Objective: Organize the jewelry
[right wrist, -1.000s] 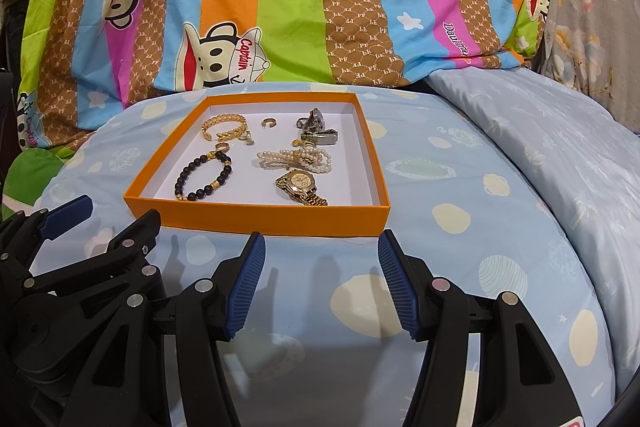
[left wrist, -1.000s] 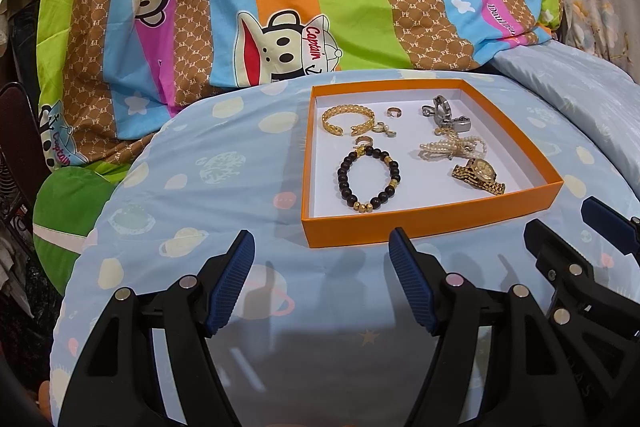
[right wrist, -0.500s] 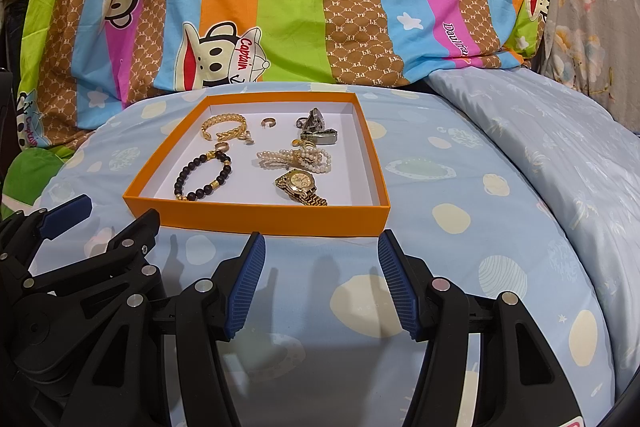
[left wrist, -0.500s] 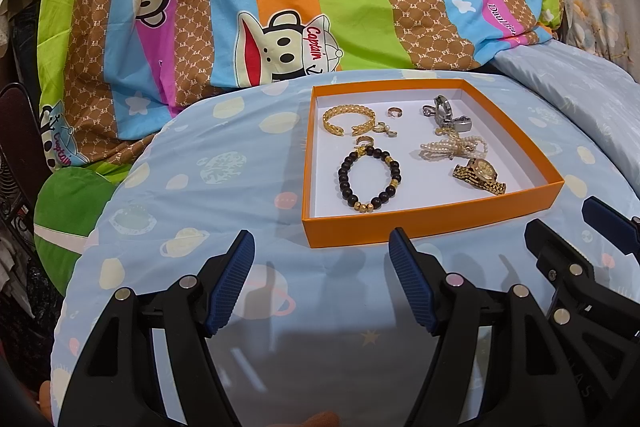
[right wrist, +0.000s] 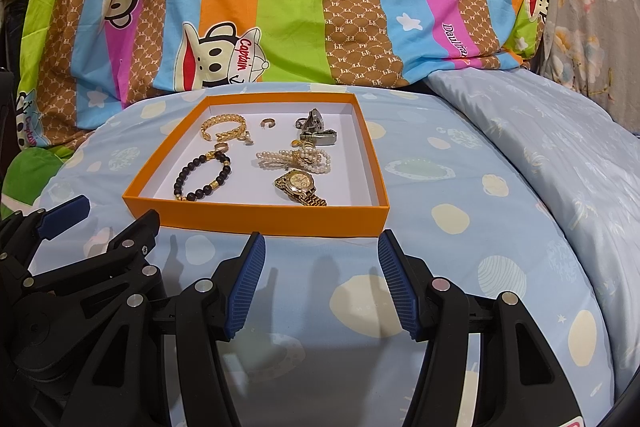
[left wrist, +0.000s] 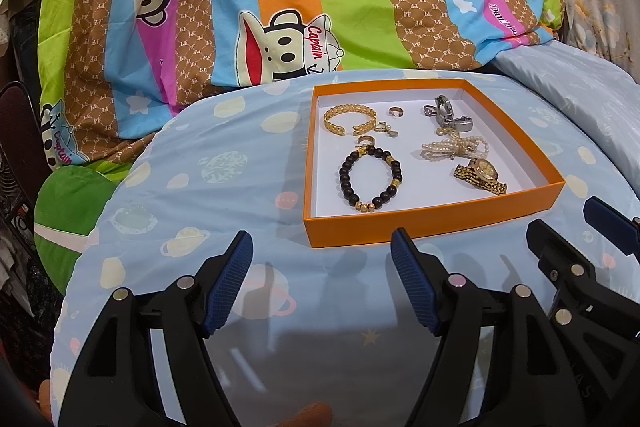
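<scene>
Jewelry all inside the orange tray (left wrist: 432, 223) on the blue spotted sheet (left wrist: 240, 187); gold bangle (left wrist: 349, 119) far left, small ring (left wrist: 395, 112) far middle, silver clip piece (left wrist: 448, 115) far right; bead bracelet (left wrist: 370, 179) near left, pearl strand (left wrist: 454, 149) and gold watch (left wrist: 480, 175) near right; pieces lie apart, pearls just beside watch. Stage ambiguous: fits pieces laid out and finished, or laid out awaiting sorting; none outside the tray. Left gripper (left wrist: 322, 283) spread wide, empty, short of the tray's near wall; right gripper (right wrist: 320, 283) likewise spread, holding nothing, touching nothing.
</scene>
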The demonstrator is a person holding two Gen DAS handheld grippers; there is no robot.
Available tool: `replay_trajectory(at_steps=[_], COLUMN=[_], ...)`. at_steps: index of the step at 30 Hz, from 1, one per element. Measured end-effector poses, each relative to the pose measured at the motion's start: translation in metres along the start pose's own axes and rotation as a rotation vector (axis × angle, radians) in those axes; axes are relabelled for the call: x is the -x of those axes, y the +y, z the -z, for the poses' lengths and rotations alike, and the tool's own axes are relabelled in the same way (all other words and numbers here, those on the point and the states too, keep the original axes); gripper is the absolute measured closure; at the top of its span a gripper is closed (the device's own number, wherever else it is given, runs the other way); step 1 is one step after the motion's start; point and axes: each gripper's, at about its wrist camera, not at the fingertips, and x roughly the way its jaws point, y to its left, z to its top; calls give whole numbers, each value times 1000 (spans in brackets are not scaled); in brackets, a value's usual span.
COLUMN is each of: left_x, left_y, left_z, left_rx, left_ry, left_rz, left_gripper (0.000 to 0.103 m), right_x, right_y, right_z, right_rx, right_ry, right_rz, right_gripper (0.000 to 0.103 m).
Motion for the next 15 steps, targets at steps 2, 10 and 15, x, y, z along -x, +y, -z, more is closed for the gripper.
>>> replay_trajectory(at_steps=[2, 10, 15], left_x=[-2, -2, -2], left_y=[4, 2, 2], left_z=[0, 0, 0], left_rx=[3, -1, -3], left_ry=[5, 0, 4], left_rz=[8, -7, -11], left_gripper=[32, 31, 31], right_x=[0, 0, 0], right_y=[1, -1, -1], right_z=[0, 0, 0], right_rx=[2, 5, 6], right_ry=[-1, -3, -4], right_rz=[0, 1, 4], right_gripper=[45, 45, 44])
